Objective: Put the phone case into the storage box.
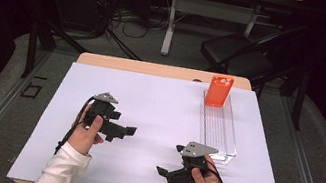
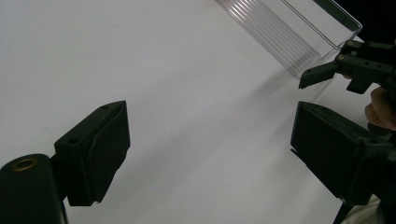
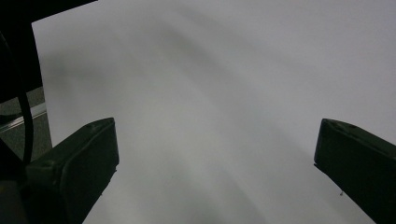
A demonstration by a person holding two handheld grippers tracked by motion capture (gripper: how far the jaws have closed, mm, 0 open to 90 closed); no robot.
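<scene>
Left gripper [image 1: 130, 130] and right gripper [image 1: 168, 159]: jaws spread, nothing between, over white sheet [image 1: 157, 111]. Clear tray [image 1: 225, 133] just beside right gripper; orange block [image 1: 218, 91] upright at tray's far end. No legible writing.

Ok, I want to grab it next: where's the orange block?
High view: the orange block stands at the far end of the clear tray, on the table's right side.

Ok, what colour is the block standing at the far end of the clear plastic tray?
Orange-red block, clearest in the high view.
</scene>
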